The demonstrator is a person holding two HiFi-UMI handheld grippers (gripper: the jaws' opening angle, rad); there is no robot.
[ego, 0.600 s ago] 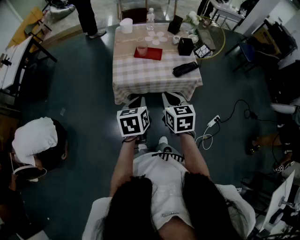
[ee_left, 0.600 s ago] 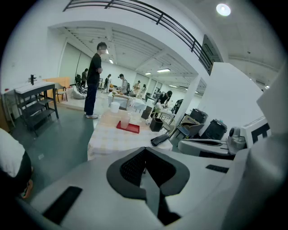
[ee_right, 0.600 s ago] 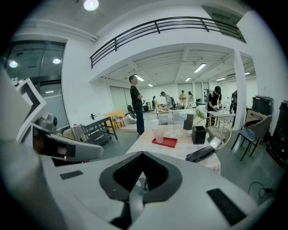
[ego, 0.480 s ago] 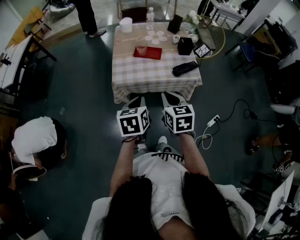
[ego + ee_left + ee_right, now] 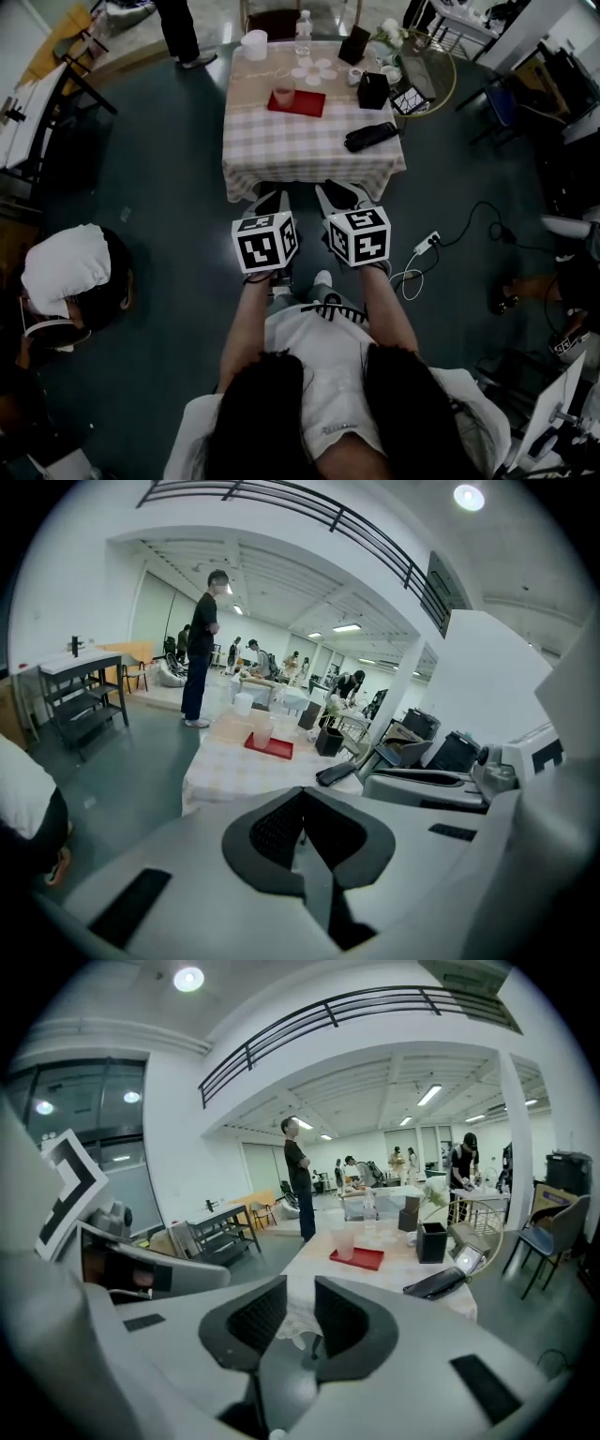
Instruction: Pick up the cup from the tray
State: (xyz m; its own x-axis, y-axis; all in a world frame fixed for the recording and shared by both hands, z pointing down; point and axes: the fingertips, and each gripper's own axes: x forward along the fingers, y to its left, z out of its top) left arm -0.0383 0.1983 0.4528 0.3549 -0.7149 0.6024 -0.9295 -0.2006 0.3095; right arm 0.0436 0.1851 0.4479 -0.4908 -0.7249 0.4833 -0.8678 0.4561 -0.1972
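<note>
Not much has changed in the last moment. From the head view, the table [image 5: 300, 150] has slid a tiny bit up the picture, so your head has shifted a little. Your two tongs are in the same spot as before, side by side in front of your tummy.

Your left tongs [image 5: 302, 817] are closed tight. The two dark pads touch and nothing is between them.

Past them, over on the table, the cup [image 5: 282, 96] stands up straight on the left end of the red tray [image 5: 307, 106]. The tray lies on the far half of the table. The cup is well apart from both tongs, with bare floor and the near edge of the table in between.

Your right tongs [image 5: 300, 1312] are open just a crack. You can see a thin gap between the pads, and nothing is in it.

So I think the job has not really started yet. The cup is untouched. You will likely need to step closer to the table and open one pair of tongs much wider, because that thin gap looks too small to go around the cup.
</note>
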